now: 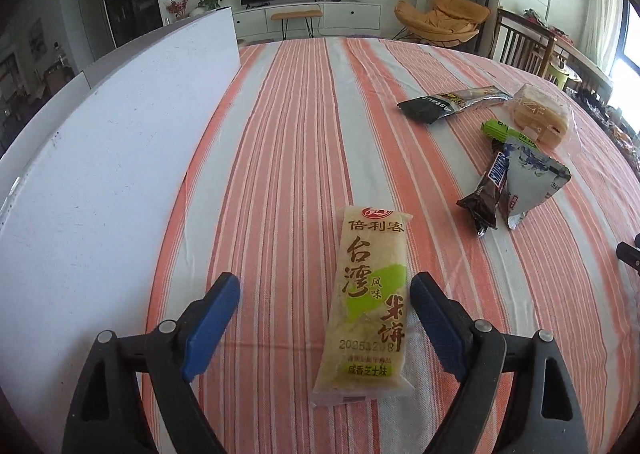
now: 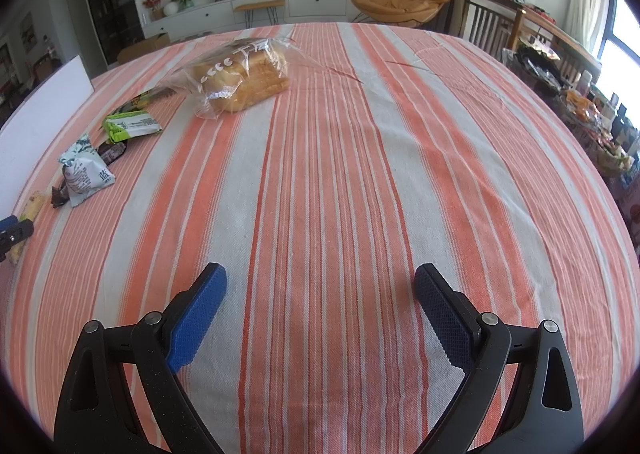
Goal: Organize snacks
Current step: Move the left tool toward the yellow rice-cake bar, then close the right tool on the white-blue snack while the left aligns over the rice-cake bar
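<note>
A pale rice-cracker packet with green and brown print lies on the striped tablecloth, between the fingers of my open left gripper, closer to the right finger. Further right lie a brown Snickers bar, a grey-white pouch, a green packet, a black packet and bagged bread. My right gripper is open and empty over bare cloth. In its view the bread, green packet and pouch lie far left.
A large white board stands along the table's left side. The left gripper's tip shows at the left edge of the right wrist view. A cluttered side table and chairs stand beyond the right edge.
</note>
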Available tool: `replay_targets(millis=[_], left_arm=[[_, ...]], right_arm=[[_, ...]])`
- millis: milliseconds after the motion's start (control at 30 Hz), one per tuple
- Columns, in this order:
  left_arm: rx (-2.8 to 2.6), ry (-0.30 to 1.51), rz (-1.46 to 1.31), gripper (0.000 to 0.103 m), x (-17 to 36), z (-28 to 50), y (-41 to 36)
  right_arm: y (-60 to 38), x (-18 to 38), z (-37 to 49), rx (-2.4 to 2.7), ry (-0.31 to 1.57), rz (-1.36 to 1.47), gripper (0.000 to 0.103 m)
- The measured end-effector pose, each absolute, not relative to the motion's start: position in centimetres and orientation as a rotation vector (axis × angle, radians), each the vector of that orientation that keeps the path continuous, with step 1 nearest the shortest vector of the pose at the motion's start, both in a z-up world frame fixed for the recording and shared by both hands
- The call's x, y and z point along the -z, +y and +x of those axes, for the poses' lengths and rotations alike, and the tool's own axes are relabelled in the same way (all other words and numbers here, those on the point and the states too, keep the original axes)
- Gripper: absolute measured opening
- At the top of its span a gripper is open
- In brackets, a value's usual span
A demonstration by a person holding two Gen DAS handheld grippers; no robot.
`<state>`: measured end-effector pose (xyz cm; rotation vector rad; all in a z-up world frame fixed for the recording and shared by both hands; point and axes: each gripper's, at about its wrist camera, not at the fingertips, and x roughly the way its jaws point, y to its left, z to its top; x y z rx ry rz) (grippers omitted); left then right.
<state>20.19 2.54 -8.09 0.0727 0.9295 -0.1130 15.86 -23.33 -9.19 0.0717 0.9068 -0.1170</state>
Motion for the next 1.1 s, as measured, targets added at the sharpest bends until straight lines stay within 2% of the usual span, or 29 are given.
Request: replay_targets(millis=[133,300,433,633,767,833,867,967,1100], left_arm=[[0.067,0.952,0.055,0.103,8.4,20.8,3.0],[0.066,0.95,0.055,0.103,8.5,20.9,3.1],[0.067,0.949,0.054,0.103,8.5,20.9,3.1],[0.067,0.949,0.054,0.103,8.5,20.9,3.1],[0.067,0.949,0.053,0.103,8.5,20.9,3.1],[0.067,0.949,0.053,0.103,8.5,20.8,3.1],[0.067,0.949,0.053,0.103,8.5,20.9,3.1],[0.067,0.949,0.053,0.103,8.5,20.8,3.1],[0.067,0.949,0.053,0.103,8.6,20.9,3.1]], right_arm=[[-23.3,9.2,15.9,0.117,0.907,0.072,0.097],[-22.8,9.1,15.8,0.1,0.905,0.065,0.096],[-18.5,7.7,16.0,-0.144,0.838,0.126,0.096],[-8.4,6.8,21.8,-0.389,0.827,-0.153,0.093],[-5.6,7.6,25.1,-0.409,0.834,-0.199,0.092],[-5.3,8.1,26.1,-0.413,0.87,-0.206,0.078],[-5.7,8.4,26.3,-0.415,0.899,-0.201,0.045],[-7.6,8.0,25.4,-0.405,0.893,-0.141,0.039],[-10.8,6.9,22.8,-0.371,0.912,-0.122,0.038]])
